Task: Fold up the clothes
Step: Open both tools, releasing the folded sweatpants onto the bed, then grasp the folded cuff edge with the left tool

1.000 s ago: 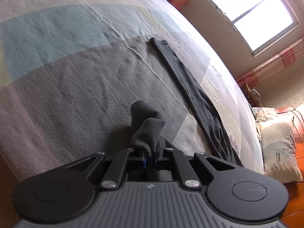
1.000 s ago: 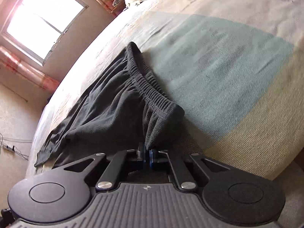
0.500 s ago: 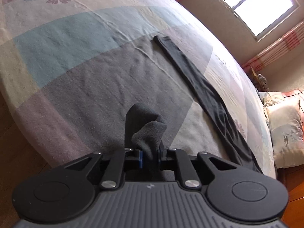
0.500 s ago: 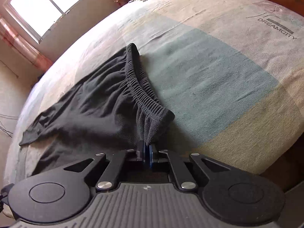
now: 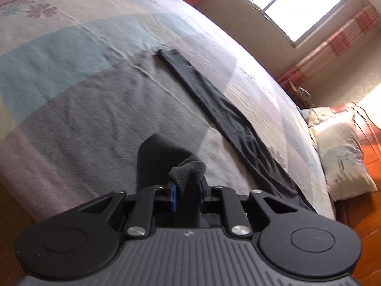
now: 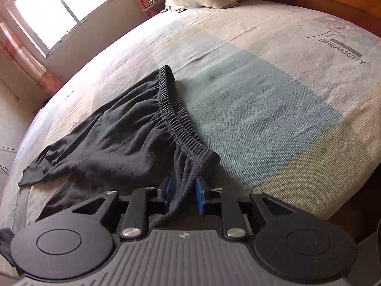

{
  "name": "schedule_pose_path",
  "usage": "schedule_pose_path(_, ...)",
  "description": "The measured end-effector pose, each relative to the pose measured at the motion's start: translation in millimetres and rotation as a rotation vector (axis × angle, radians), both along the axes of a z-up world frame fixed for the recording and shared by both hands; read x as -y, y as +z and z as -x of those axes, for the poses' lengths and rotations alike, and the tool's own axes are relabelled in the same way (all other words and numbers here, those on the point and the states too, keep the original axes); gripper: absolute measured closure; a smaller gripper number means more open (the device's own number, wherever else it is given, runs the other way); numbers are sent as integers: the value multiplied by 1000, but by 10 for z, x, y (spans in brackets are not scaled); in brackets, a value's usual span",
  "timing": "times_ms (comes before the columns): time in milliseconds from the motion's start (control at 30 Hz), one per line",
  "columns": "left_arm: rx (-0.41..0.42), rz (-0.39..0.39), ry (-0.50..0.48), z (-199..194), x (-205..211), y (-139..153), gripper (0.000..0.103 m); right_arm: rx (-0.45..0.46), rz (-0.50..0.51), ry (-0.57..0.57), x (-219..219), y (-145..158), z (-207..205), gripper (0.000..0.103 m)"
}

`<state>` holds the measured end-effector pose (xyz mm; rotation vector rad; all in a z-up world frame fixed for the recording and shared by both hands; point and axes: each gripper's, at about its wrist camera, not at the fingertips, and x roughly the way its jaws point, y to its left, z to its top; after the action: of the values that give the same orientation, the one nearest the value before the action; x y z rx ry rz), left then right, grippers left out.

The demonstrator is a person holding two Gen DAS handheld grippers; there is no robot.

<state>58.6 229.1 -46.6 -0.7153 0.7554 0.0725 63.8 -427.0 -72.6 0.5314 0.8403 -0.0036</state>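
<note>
- Left wrist view: the left gripper (image 5: 187, 196) has its blue-padded jaws a little apart, with a bunched leg end of the dark grey trousers (image 5: 209, 100) between them; whether the pads press the cloth cannot be told.
- Only this view shows the other trouser leg, lying flat and straight across the patchwork bedsheet (image 5: 71, 100), well away from the gripper.
- Only this view shows the striped curtain (image 5: 333, 45) right of the window (image 5: 285, 2) and a pillow (image 5: 343, 152) at the bed's far right.
- Right wrist view: the right gripper (image 6: 183, 195) has its jaws parted, cloth hanging loosely in the gap just below the elastic waistband (image 6: 176, 114); no firm pinch is visible.
- Only this view shows the waistband, which runs away from the gripper across the sheet, and the gathered seat of the trousers spread to its left.
- This view also shows "DREAMCITY" lettering (image 6: 343, 51) printed on the sheet.
</note>
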Motion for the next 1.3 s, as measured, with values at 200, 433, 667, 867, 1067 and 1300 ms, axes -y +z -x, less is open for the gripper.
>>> schedule_pose_path(200,-21,-15,-322,-325,943,-156,88,17,12,12,-56,77,16,72)
schedule_pose_path(433,-86,-12,-439,-284,1272,-276,84,31,21,34,-90,133,46,66)
schedule_pose_path(667,-144,-12,-540,-231,1552,-361,70,66,-2,97,-226,194,24,46)
schedule_pose_path(867,-116,-59,-438,-39,1210,-90,48,122,-19,242,-598,339,-39,18)
schedule_pose_path(1067,-122,14,-240,-21,686,-161,42,122,-10,386,-1088,347,-125,17)
schedule_pose_path(1300,-190,231,-177,31,434,-476,42,114,29,435,-1299,370,-67,16)
